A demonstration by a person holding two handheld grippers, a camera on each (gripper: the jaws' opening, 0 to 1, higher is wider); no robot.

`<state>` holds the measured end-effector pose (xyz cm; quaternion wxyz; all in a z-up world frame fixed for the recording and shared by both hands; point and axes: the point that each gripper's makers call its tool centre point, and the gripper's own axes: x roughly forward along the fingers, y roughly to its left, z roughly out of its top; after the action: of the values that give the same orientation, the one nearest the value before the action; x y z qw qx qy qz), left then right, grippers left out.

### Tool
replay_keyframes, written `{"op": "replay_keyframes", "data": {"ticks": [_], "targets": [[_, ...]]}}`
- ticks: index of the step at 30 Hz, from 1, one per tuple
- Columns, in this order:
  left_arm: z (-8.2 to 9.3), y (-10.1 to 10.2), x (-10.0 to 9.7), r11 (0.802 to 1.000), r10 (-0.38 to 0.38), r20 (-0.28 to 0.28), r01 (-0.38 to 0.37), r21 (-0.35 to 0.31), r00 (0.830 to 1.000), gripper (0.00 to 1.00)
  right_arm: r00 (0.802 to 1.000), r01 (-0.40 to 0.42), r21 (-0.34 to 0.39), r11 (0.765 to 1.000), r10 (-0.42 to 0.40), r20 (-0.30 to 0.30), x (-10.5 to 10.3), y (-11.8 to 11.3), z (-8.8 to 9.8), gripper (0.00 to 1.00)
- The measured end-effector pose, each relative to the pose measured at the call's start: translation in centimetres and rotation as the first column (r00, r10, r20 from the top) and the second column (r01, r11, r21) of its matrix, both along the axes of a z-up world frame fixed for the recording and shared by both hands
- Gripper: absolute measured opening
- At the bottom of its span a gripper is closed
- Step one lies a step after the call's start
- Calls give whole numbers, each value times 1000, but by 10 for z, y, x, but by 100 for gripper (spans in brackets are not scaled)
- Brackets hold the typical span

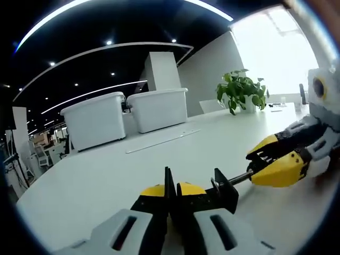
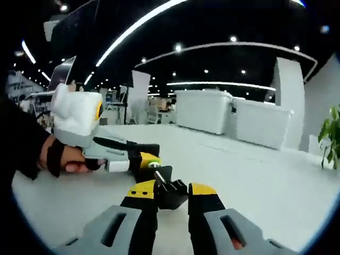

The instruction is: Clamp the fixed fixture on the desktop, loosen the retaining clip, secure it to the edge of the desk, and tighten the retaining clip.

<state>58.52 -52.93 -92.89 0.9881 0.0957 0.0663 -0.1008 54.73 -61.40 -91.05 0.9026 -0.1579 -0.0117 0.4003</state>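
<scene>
- Your black clamp fixture lies on the white desk; most of its body is hidden behind the jaws in both views, so its shape is hard to make out.
- Your left gripper is pinched closed on the fixture's thin black plate; your right gripper grasps the fixture's screw handle, jaws on either side of it.
- In the right gripper view your hand rests low on the desk behind the fixture.
- Beyond the fixture the desk runs bare towards two white bins and a potted plant; the desk edge curves away to its left.
</scene>
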Motion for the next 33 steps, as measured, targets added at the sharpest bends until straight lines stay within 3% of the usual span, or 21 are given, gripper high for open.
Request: {"op": "replay_keyframes", "data": {"ticks": [3, 6, 11, 14, 18, 21, 22, 23, 24, 25, 26, 27, 28, 30, 32, 33], "targets": [[1, -1, -1, 1000, 0, -1, 0, 1, 1000, 6, 992, 2, -91, 996, 9, 123, -1, 6, 0, 19], [0, 0, -1, 1000, 1, -1, -1, 0, 1000, 6, 970, 22, -181, 983, 22, 241, -7, 7, 1, 19], [-1, -2, -5, 1000, 5, -4, -5, 10, 1000, 7, 908, 81, -313, 946, 59, 414, -10, 10, 0, 19], [0, -3, -7, 1000, 7, -4, -7, 12, 1000, 7, 915, 76, -303, 950, 54, 399, -2, 10, -1, 19], [1, -3, -8, 1000, 9, -4, -9, 14, 1000, 7, 904, 76, -319, 945, 70, 422, 2, 12, -1, 19], [1, -3, -9, 1000, 11, -4, -11, 18, 1000, 7, 913, 30, -327, 945, 107, 393, 5, 11, -3, 21], [1, -3, -9, 1000, 11, -4, -11, 18, 1000, 7, 935, 25, -321, 947, 91, 341, 5, 7, -6, 22], [1, -3, -9, 1000, 11, -4, -11, 17, 1000, 7, 955, 5, -271, 963, 76, 287, 4, 6, -5, 23], [1, -3, -9, 1000, 11, -4, -11, 17, 1000, 7, 979, -48, -166, 985, 79, 188, -2, 7, 0, 23], [1, -3, -9, 1000, 11, -4, -11, 17, 1000, 7, 988, -75, -86, 994, 86, 132, -2, 6, 6, 23], [1, -3, -9, 1000, 11, -3, -11, 18, 1000, 7, 997, -77, 14, 997, 76, 31, -3, 4, 9, 26], [1, -3, -9, 1000, 10, -4, -10, 18, 1000, 7, 990, -79, 130, 988, 93, -103, -3, 4, 8, 30], [1, -3, -9, 1000, 10, -4, -10, 17, 1000, 7, 972, -93, 211, 973, 135, -193, -7, 7, 7, 34], [1, -3, -9, 1000, 10, -1, -10, 17, 1000, 7, 951, -85, 310, 947, 170, -259, -2, 8, 10, 44], [2, -2, -9, 1000, 9, 0, -9, 13, 1000, 6, 926, -39, 380, 924, 177, -334, 3, 4, 9, 41], [2, -2, -9, 1000, 10, 0, -10, 12, 1000, 6, 925, -24, 388, 921, 167, -341, 8, 1, 9, 38]]}}
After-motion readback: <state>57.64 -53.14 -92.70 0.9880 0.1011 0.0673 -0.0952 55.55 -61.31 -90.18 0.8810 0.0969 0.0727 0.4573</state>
